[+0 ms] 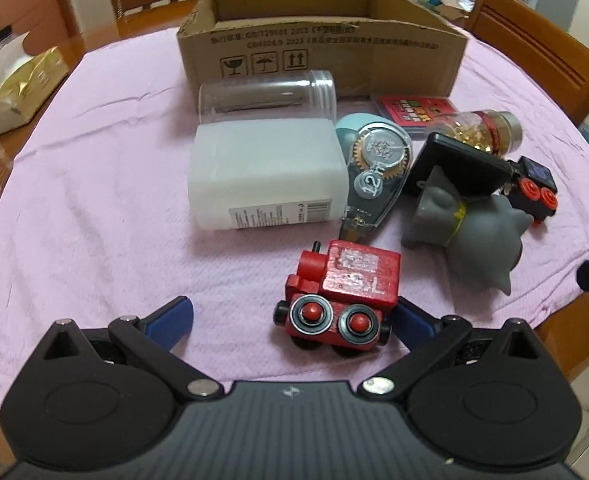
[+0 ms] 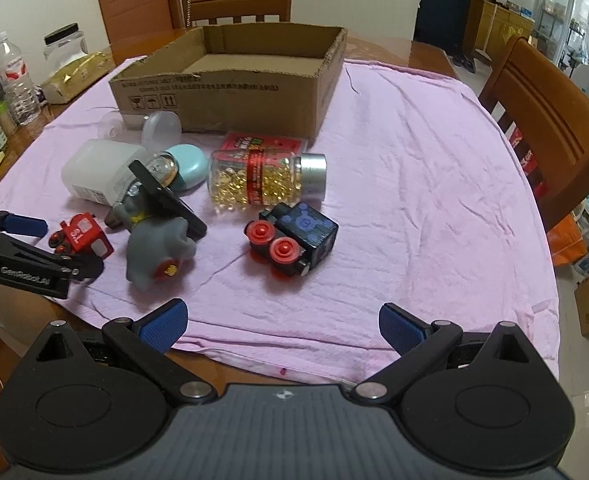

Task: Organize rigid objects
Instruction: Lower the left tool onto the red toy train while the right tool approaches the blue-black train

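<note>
Left gripper (image 1: 294,316), jaws spread wide, blue pads either side of a red wooden toy locomotive (image 1: 340,294) lying on its side on the pink cloth (image 1: 94,200) — the right pad is hidden behind the toy, so contact cannot be judged. Right gripper (image 2: 282,326), jaws likewise spread and holding nothing, hovers over the cloth's near edge, facing a black toy train car with red wheels (image 2: 294,240), also tipped on its side. Between the two toys: a grey rubber cat figure (image 2: 154,240) with a flat black rectangular object (image 2: 166,200) leaning across it. Farther back — a translucent white plastic bottle (image 1: 266,172), a clear-cased correction tape dispenser (image 1: 374,172), a clear jar of gold capsules with a silver cap (image 2: 266,178), a red card pack (image 2: 262,144) and a clear empty cylinder jar (image 1: 266,94), all lying flat. Behind them stands an open, shallow cardboard box (image 2: 230,92), nothing visible inside.
</note>
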Motion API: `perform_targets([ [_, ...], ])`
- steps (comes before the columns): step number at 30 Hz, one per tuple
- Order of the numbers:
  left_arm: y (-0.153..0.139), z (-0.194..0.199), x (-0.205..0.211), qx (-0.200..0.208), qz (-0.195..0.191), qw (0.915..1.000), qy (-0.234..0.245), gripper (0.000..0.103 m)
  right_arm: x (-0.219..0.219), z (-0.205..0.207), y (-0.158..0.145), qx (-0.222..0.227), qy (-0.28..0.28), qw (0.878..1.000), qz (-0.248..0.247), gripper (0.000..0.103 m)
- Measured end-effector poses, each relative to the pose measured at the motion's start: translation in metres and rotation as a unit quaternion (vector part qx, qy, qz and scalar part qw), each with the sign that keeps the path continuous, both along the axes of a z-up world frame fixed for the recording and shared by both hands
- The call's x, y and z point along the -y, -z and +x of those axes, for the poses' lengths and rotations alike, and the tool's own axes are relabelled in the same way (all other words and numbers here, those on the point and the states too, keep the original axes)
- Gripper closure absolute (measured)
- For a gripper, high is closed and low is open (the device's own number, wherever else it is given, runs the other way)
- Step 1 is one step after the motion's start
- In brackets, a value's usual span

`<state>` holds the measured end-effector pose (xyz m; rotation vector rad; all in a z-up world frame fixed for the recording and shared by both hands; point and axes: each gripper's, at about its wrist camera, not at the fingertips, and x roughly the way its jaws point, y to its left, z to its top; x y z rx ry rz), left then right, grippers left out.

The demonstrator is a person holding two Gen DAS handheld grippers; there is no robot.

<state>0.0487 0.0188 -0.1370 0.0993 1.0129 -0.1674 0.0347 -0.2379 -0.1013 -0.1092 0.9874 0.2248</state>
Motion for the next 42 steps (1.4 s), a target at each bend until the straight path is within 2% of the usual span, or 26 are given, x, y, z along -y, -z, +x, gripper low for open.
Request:
perform_targets([
  [4,0.0,0.0,-0.001,0.004,0.008,0.9998,0.017,0.001,-0.001,0.004,0.008,-0.005,0.004,1.0,-0.014,0.0],
  [7,-0.004,-0.003,0.004,0.013,0.02,0.9972,0.07,0.001,-0.002,0.011,0.015,-0.003,0.003,1.0,-0.027,0.0],
  [10,-0.004,-0.007,0.009,0.023,0.018,0.9929,0.116,0.001,-0.005,0.02,0.024,-0.007,-0.002,0.999,-0.037,0.0],
  [14,0.0,-0.003,0.009,0.02,-0.002,0.9892,0.145,0.003,-0.007,0.026,0.037,-0.02,0.004,0.999,-0.038,0.0],
  [15,-0.001,-0.001,0.008,0.018,-0.007,0.9885,0.15,0.004,-0.005,0.026,0.038,-0.023,0.008,0.999,-0.028,0.0],
  [20,-0.005,0.005,0.004,0.015,-0.028,0.9849,0.17,0.025,-0.004,0.02,0.039,-0.006,0.011,1.0,-0.022,0.0],
  [23,-0.007,0.005,0.003,0.014,-0.031,0.9841,0.174,0.034,-0.005,0.019,0.04,-0.001,0.018,1.0,-0.022,0.0],
  [25,-0.009,0.004,0.001,0.016,-0.029,0.9836,0.177,0.049,-0.005,0.017,0.04,0.005,0.023,1.0,-0.021,0.0],
  [27,-0.01,0.004,-0.004,0.012,-0.04,0.9843,0.171,0.049,-0.006,0.016,0.041,0.009,0.028,0.999,-0.02,0.0],
  [34,-0.009,0.009,-0.025,0.017,-0.025,0.9899,0.138,0.049,-0.014,0.021,0.033,-0.024,0.075,0.996,-0.041,0.0],
  [37,-0.009,0.011,-0.033,0.017,-0.03,0.992,0.122,0.049,-0.017,0.022,0.02,-0.002,0.083,0.996,-0.033,0.0],
  [42,-0.007,0.013,-0.032,0.021,-0.029,0.9934,0.109,0.049,-0.021,0.048,0.009,0.022,0.092,0.995,-0.028,0.0],
])
